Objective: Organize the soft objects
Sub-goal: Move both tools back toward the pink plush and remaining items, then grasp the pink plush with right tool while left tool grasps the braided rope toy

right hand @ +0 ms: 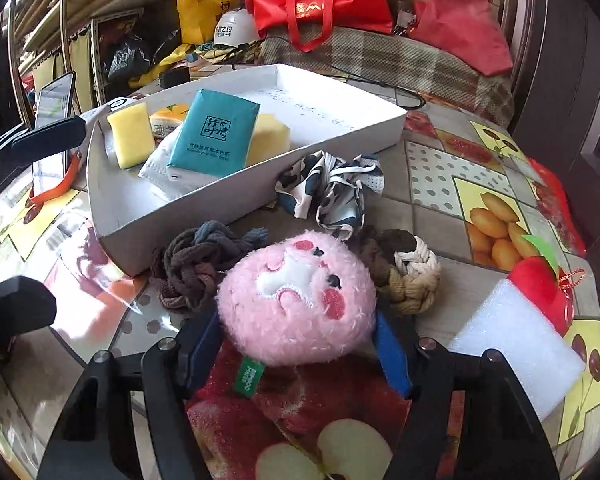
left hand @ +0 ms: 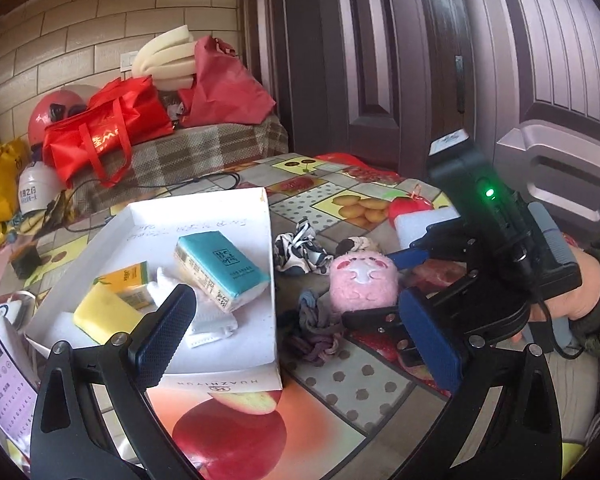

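Note:
A pink plush ball with a stitched face [right hand: 296, 300] lies on the fruit-print tablecloth; it also shows in the left wrist view [left hand: 362, 282]. My right gripper [right hand: 296, 344] is shut on the pink plush, one blue pad on each side. My left gripper [left hand: 300, 332] is open and empty, hovering over the near edge of the white box [left hand: 228, 372]. The white box [right hand: 340, 136] holds a teal tissue pack [right hand: 214, 134], yellow sponges [right hand: 130, 140] and a white mask. A dark knotted rope [right hand: 192, 268], a brown-and-cream knotted rope [right hand: 404, 276] and a cow-print cloth [right hand: 328, 188] lie around the plush.
A white foam block [right hand: 516, 348] and a red apple plush [right hand: 544, 292] lie at the right. A phone on an orange stand [right hand: 52, 120] stands left of the box. Red bags [left hand: 104, 132] and helmets sit on a plaid surface behind. A dark door is at the right.

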